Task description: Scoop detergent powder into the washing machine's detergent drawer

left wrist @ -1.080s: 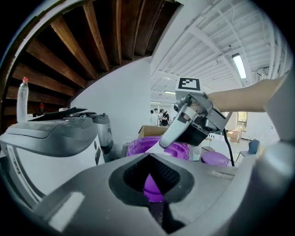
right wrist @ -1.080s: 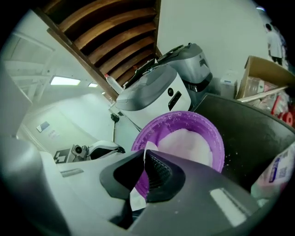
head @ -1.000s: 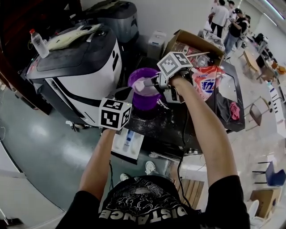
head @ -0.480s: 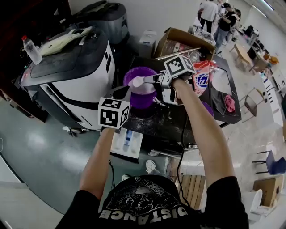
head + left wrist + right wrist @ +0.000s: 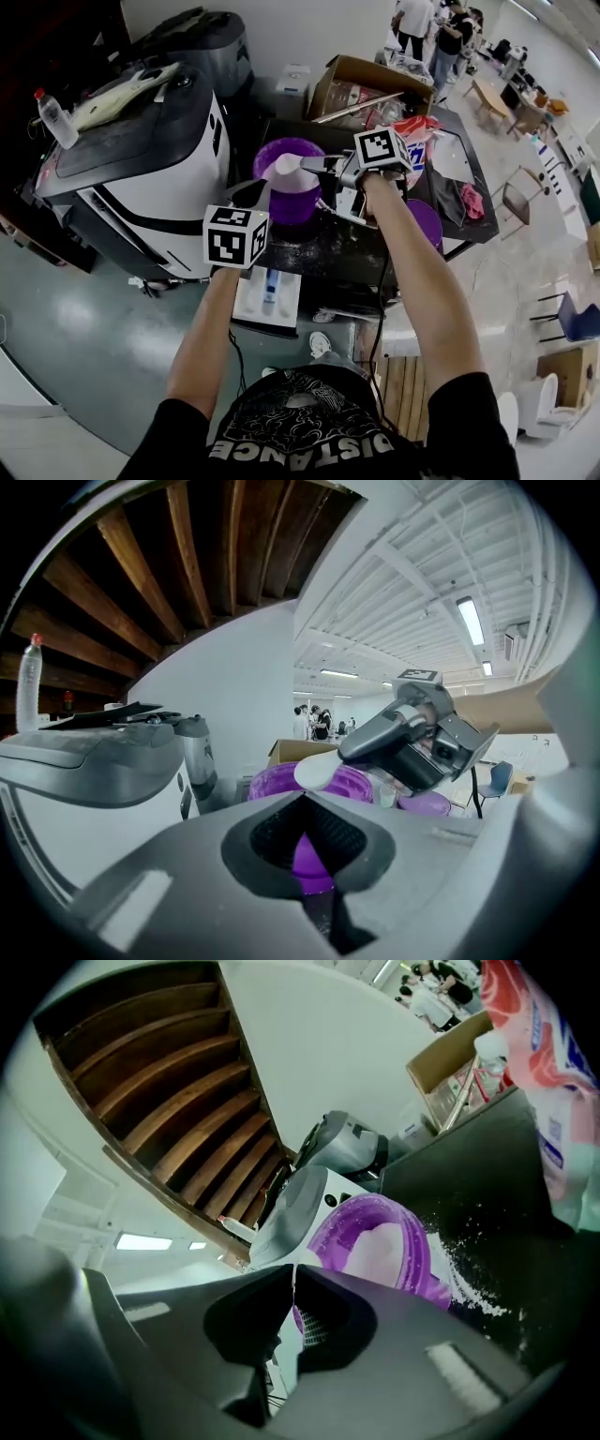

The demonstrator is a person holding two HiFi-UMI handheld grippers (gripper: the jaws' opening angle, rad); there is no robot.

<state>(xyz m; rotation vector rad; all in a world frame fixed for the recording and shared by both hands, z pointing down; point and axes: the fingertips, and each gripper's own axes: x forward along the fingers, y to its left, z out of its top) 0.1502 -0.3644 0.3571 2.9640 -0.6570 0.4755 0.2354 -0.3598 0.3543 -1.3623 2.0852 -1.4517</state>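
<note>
Compare with the head view of a second ago: white plastic scoop carried from over the middle of the round purple plastic tub towards its left rim, on the side of the white-and-black washing machine; left gripper hardly shifted. Read as the end of the dip and the start of the transfer; bowl white and seemingly heaped in the left gripper view, fill not certain. Judge the task as mid-cycle: nothing delivered on this pass, with the scoop well apart from its target.

Locate the target, the open white detergent drawer, low in the head view, just beside the left wrist and in front of the dark table; locate the red-and-white detergent bag behind the right gripper.

Right gripper: jaws pressed together on the thin scoop handle; aimed left across the tub; forearm stretched forward over the table; bowl roughly level, above the rim.

Left gripper: jaws closed together on nothing; tips aimed at the tub; held low between washing machine and table.

Expect a leftward, downward carry to the drawer; keep the bowl level; note the loose white powder scattered on the table beside the tub, evidence of easy spillage.
</note>
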